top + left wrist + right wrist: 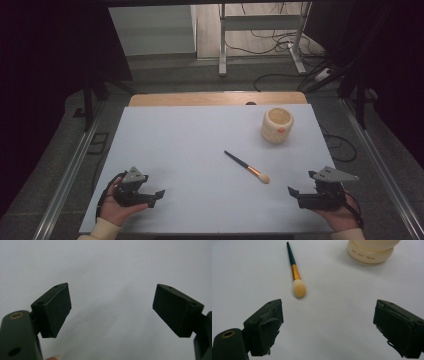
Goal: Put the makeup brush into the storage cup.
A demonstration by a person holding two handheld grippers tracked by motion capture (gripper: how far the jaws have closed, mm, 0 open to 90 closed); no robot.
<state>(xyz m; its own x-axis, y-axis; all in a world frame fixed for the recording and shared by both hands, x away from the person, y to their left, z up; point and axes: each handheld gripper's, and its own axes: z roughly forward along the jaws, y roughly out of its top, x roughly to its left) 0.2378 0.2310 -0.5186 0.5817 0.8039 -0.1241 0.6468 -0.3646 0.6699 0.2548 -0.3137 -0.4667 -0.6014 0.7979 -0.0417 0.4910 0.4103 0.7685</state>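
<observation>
A white bench (200,150) is seen from the high view, with a strip of bare wood exposed along its far edge; two things are set on it. A cream-coloured round jar (277,125) is stood upright toward the far right of the bench, its mouth left open, and a small orange mark is carried on its side; in the right gripper view the jar (372,251) is found at the top right, and a line of small lettering is printed around its base. A makeup brush (247,167) is laid flat near the middle of the bench, slightly to the right, well apart from the jar; its dark handle is pointed toward the far left, and its pale bristle head is turned toward the near right, with a gold ferrule between the two. In the right gripper view the brush (295,271) is seen ahead of the left jaw, untouched.

The left hand-held gripper (159,195) is held at the near left corner of the bench; its jaws are spread wide and nothing is gripped, only bare white surface being seen between them in the left gripper view (111,308). The right hand-held gripper (293,193) is held at the near right corner, near the brush head but clear of it; its jaws (328,326) are likewise spread wide and nothing is held.
</observation>
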